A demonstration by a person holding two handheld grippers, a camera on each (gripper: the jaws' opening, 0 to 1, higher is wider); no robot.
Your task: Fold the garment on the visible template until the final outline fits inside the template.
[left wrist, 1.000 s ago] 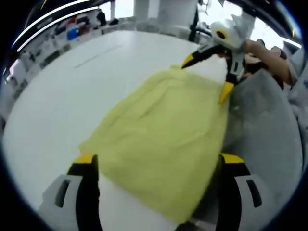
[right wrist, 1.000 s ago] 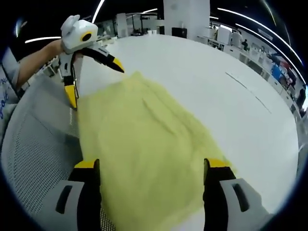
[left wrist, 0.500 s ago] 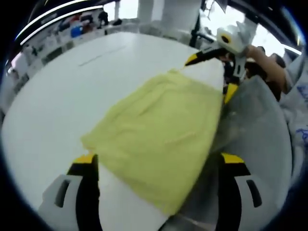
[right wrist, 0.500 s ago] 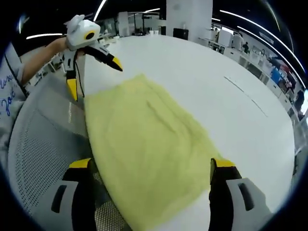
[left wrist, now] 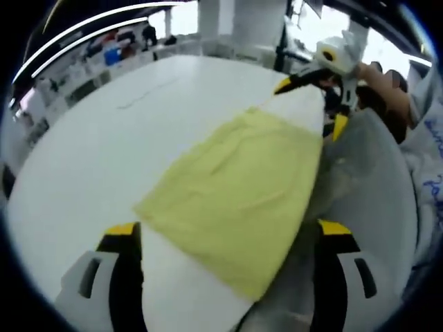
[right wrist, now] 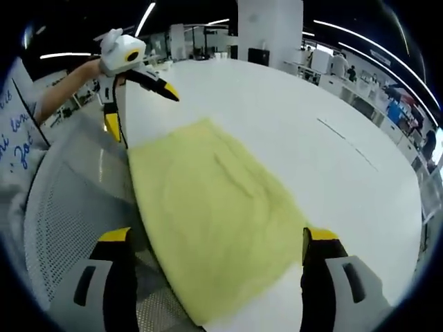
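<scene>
A folded pale yellow garment (left wrist: 239, 190) lies flat on the white table (left wrist: 104, 152), close to the table's edge. In the right gripper view the garment (right wrist: 208, 207) has a few soft creases. My left gripper (left wrist: 227, 228) is open, its yellow-tipped jaws standing wide above the near end of the cloth with nothing held. The right gripper (left wrist: 309, 107) hangs open above the far corner, apart from the cloth. Its own view has my right gripper (right wrist: 217, 235) open over the garment's near end, and the left gripper (right wrist: 140, 108) open beyond the far corner.
A grey mesh chair (right wrist: 69, 207) stands against the table edge beside the garment, also the chair (left wrist: 374, 194). A thin faint line (right wrist: 346, 142) marks the table farther off. A person's hand (left wrist: 377, 79) holds the right gripper. Desks and equipment line the room's far side.
Both grippers have pulled back and up from the garment, which now looks smaller and lies still. Each far gripper has drawn clear of the cloth's corner. Jaws stay open.
</scene>
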